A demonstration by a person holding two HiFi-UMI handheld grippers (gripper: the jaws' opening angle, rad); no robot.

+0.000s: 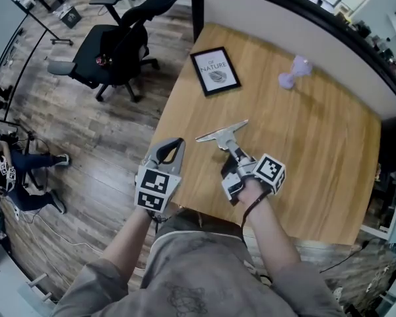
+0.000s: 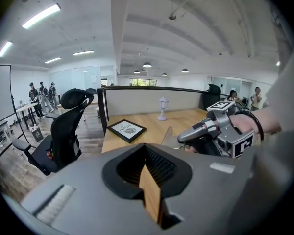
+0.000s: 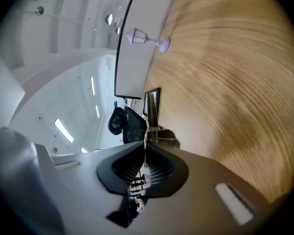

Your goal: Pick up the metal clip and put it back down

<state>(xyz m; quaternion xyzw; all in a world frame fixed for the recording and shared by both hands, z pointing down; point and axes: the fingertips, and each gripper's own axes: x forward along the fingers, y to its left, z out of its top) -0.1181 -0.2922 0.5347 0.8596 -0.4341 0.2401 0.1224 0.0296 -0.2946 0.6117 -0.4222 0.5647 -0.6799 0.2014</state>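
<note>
The metal clip (image 1: 222, 135) is a silver clamp with a wide flat blade, over the near middle of the wooden table (image 1: 317, 150). My right gripper (image 1: 232, 149) is shut on its handle end. In the right gripper view the clip (image 3: 159, 133) sticks out past the closed jaws of the right gripper (image 3: 146, 146), which is rolled on its side. Whether the clip touches the wood I cannot tell. My left gripper (image 1: 173, 142) hovers at the table's near left edge, shut and empty. In the left gripper view the left gripper (image 2: 148, 153) points at the right gripper (image 2: 206, 129).
A black-framed picture (image 1: 215, 70) lies at the table's far left. A small purple lantern ornament (image 1: 294, 72) stands near the back partition. A black office chair (image 1: 119, 41) is on the floor to the left. Several people (image 2: 41, 94) stand far off.
</note>
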